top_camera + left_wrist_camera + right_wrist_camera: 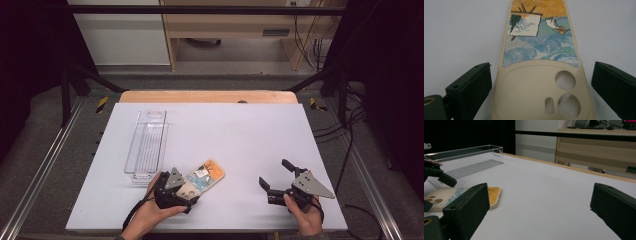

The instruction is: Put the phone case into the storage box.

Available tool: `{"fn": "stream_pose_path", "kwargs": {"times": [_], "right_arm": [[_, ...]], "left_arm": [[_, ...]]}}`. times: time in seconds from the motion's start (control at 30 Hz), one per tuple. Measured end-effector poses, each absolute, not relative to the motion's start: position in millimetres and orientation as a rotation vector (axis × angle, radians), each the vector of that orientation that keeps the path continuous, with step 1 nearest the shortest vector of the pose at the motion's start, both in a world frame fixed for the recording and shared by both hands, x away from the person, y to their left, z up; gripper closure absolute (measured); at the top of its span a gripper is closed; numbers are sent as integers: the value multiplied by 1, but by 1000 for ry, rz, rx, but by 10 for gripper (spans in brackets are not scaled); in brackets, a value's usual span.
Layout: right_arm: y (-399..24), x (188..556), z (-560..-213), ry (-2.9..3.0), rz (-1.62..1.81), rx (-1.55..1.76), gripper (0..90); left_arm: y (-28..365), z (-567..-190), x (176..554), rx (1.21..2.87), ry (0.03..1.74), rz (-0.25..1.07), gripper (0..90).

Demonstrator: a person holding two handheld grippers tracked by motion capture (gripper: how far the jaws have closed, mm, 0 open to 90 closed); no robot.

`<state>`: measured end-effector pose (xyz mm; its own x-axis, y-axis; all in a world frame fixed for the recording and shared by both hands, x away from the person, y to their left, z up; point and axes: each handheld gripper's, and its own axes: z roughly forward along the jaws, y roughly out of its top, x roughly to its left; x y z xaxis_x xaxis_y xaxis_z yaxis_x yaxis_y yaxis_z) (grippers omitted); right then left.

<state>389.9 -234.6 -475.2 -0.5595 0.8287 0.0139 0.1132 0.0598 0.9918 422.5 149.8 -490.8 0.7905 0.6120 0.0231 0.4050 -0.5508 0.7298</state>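
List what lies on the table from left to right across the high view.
Clear plastic tray → left gripper → phone case with painted artwork → right gripper, jaws open over bare table.

A cream phone case with a painted sea scene (540, 75) lies flat on the white table top (240, 135) between my left gripper (192, 192) fingers, touching neither, its far end pointing away past them. The long clear plastic tray (146, 145) sits beyond and left of those fingers. My right gripper (275, 180) hovers well apart to the right, nothing between its fingers
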Motion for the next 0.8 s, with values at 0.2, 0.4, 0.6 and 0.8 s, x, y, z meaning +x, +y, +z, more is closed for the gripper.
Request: {"fn": "stream_pose_path", "kwargs": {"times": [0.2, 0.4, 0.6, 0.8], "right_arm": [[-231, 391, -476, 1770, 1550, 927, 25], [-230, 391, -476, 1776, 1550, 921, 25], [-230, 390, -476, 1774, 1551, 925, 25], [-230, 390, -476, 1775, 1551, 923, 25]], "left_arm": [[150, -492, 425, 2236, 757, 334, 30], [148, -492, 426, 2248, 761, 307, 31], [147, -493, 426, 2272, 754, 322, 44], [149, -491, 426, 2273, 764, 333, 102]]}}
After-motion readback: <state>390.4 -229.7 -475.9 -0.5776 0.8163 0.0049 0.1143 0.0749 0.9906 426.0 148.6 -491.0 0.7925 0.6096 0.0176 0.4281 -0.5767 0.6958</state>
